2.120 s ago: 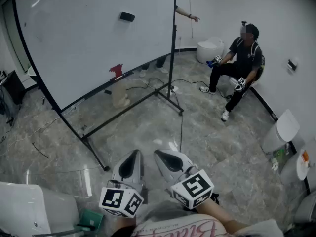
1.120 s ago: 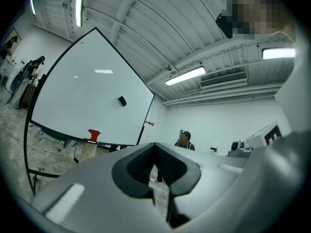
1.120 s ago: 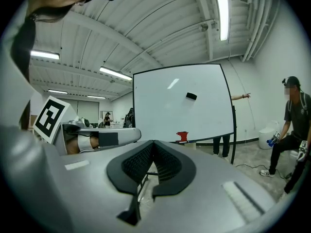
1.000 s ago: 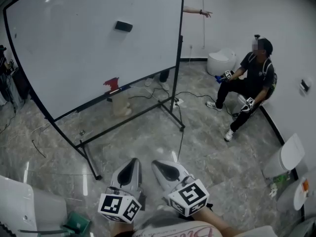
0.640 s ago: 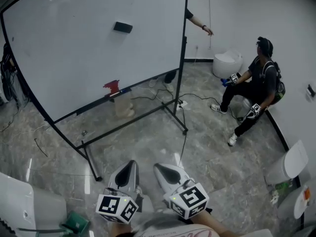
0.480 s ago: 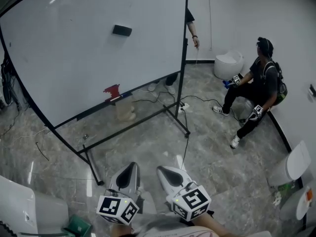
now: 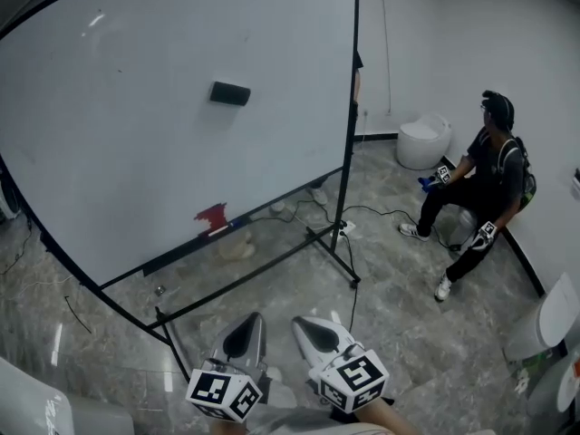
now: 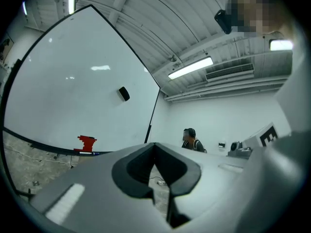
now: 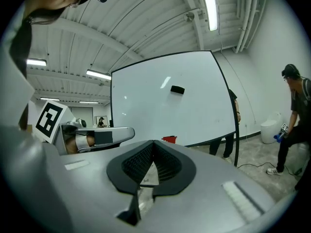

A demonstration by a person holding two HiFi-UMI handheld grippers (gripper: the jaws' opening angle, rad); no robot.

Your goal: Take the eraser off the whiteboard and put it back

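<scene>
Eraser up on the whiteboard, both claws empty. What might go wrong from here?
1. Both the left claw and the right claw are shut; reaching the eraser that way would likely knock it off the whiteboard.
2. The stand's floor bar and a cable lie on the way to the board: a tripping risk.
</scene>
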